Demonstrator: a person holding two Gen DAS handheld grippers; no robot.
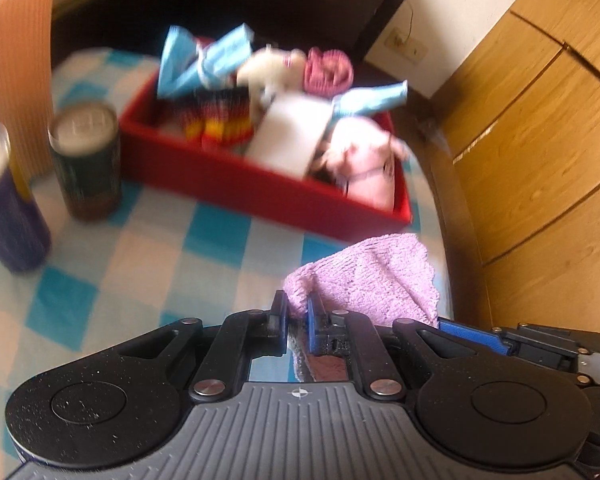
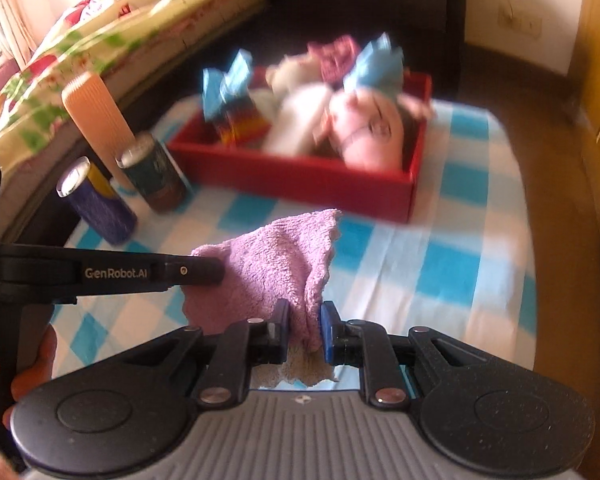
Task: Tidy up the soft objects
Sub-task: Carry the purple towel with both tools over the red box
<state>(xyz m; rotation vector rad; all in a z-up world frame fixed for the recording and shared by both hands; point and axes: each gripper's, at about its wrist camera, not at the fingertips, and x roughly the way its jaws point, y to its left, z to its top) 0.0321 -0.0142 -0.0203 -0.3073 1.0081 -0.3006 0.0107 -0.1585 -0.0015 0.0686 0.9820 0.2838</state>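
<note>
Both grippers clamp one purple cloth (image 2: 276,264): right gripper (image 2: 305,326) pinches a bunched fold, left gripper (image 1: 298,316) grips another edge. Cloth hangs above blue/white checked tabletop (image 2: 440,264), near the red tray (image 2: 300,184) w/ soft toys. Cans (image 1: 86,160) and a peach ribbed bottle (image 1: 18,60) stand beside tray.

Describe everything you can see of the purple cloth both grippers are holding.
The purple cloth is a small, fluffy terry-like piece with a scalloped edge. It hangs bunched and creased above the checked tablecloth, on the near side of the red box. The left gripper is shut on one bunched corner, and the right gripper is shut on another fold, so the cloth sags between them. Nothing else appears to touch it.
</note>
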